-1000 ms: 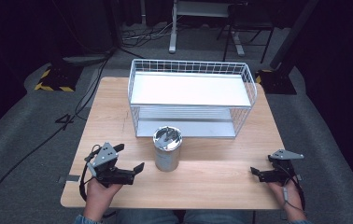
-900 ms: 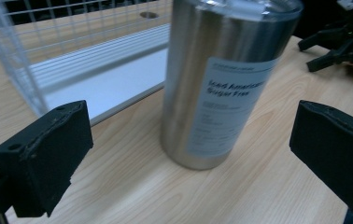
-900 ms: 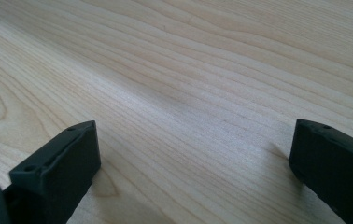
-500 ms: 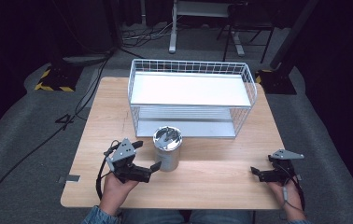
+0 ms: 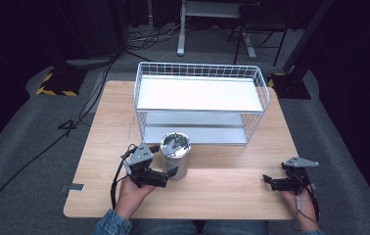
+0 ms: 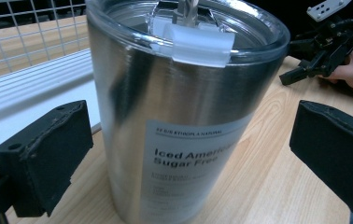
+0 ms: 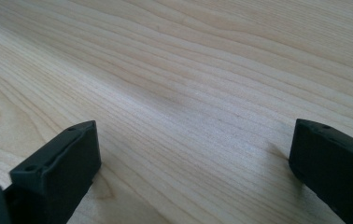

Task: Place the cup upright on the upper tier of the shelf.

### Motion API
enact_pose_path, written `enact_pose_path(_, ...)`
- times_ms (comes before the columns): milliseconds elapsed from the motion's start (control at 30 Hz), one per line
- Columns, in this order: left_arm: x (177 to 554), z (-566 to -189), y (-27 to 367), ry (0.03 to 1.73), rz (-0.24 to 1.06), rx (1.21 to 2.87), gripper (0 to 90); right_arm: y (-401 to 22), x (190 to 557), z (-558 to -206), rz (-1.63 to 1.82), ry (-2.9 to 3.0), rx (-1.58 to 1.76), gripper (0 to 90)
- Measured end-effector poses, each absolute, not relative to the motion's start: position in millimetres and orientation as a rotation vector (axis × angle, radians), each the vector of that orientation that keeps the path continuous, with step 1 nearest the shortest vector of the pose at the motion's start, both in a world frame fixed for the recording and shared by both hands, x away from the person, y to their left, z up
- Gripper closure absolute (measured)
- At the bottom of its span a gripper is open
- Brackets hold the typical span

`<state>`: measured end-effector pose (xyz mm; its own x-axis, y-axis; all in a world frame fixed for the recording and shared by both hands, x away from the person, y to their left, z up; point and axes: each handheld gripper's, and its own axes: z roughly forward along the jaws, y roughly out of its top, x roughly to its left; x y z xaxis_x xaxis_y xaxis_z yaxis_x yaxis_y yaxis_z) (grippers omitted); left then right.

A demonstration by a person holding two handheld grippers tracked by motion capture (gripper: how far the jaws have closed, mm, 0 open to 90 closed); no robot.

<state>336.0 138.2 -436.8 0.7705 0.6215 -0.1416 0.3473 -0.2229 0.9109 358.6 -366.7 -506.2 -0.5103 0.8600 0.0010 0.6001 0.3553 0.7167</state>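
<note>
One steel cup (image 5: 175, 154) with a clear lid, standing upright on the table (image 5: 222, 181), just in front of the wire basket (image 5: 200, 105). Now sitting between the spread jaws of the left gripper (image 5: 166, 172), neither pad touching steel yet; half a second ago lying beside the cup, a full second ago well to its left. Right gripper (image 5: 269, 181) staying put near the table's right edge, well apart from the cup, jaws wide over bare wood. Counting: one cup, one basket, two grippers.

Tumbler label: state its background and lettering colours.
The label on the steel tumbler is white with black lettering, clearest in the left gripper view.
</note>
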Motion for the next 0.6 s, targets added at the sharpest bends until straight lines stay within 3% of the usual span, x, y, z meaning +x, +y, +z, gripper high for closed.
enact_pose_path(600,358,-459,113,0.778,0.347,1.81,0.0,-367,359,-506,0.95,2.242,1.28,3.4)
